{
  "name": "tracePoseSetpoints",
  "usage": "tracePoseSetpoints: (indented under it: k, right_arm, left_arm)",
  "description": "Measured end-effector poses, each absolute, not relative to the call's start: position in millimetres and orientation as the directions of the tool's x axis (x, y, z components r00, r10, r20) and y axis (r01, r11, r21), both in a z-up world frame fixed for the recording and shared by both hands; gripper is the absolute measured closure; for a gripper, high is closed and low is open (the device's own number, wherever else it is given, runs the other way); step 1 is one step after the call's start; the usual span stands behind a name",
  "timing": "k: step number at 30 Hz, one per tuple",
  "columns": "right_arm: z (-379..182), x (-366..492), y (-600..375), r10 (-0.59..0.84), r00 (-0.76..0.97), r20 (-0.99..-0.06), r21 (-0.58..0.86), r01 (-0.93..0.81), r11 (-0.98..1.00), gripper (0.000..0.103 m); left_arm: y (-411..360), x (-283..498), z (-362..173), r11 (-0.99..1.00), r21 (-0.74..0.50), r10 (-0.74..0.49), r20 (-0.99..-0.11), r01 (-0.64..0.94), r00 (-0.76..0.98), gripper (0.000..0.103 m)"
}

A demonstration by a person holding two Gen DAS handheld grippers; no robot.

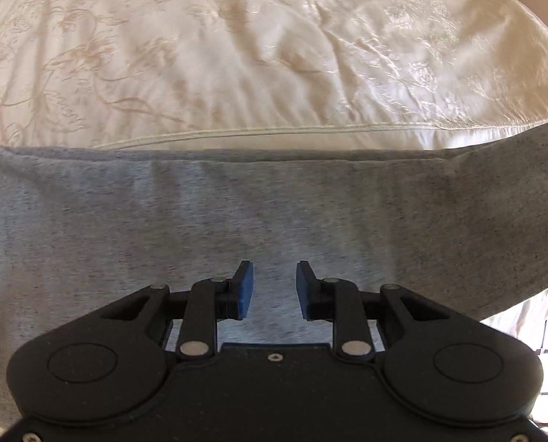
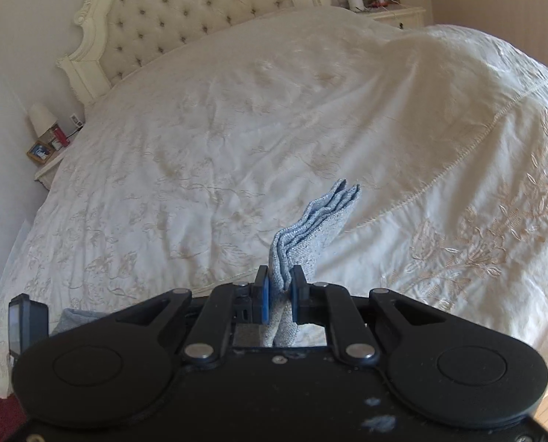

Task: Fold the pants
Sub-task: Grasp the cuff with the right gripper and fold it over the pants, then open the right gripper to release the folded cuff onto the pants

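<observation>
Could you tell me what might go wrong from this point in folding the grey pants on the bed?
1. The right gripper pinches several stacked layers of the grey pants near their edge; a layer could slip free and spoil the fold.
2. The left gripper hangs open over the cloth, holding nothing, so the fabric may drag or bunch as the right side lifts.
3. The embroidered bedspread is wrinkled, so the fold may land uneven.

Soft daylight, pretty bright, with sheen on the bedspread (image 1: 402, 59) at right. Heavy fisheye bending at the edges. Grey fabric (image 1: 237, 213) looks slightly motion-smeared, I think.
</observation>
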State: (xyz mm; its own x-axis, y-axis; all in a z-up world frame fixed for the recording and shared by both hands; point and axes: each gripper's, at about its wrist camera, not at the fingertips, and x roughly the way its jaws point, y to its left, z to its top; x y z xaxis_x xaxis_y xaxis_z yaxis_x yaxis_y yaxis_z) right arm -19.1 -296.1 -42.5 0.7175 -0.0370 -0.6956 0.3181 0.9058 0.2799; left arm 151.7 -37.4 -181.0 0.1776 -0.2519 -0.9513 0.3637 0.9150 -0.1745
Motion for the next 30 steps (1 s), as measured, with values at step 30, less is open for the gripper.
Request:
tracePoseSetpoints:
  k: [30]
  right_arm:
    - [-198,47,-2,0.223,0.471,-0.854,0.238,-0.029,0.971,0.079]
  left_arm:
    - [147,154,-178,0.968,-0.168,-0.209,-0.95,0.185,0.232,0.07]
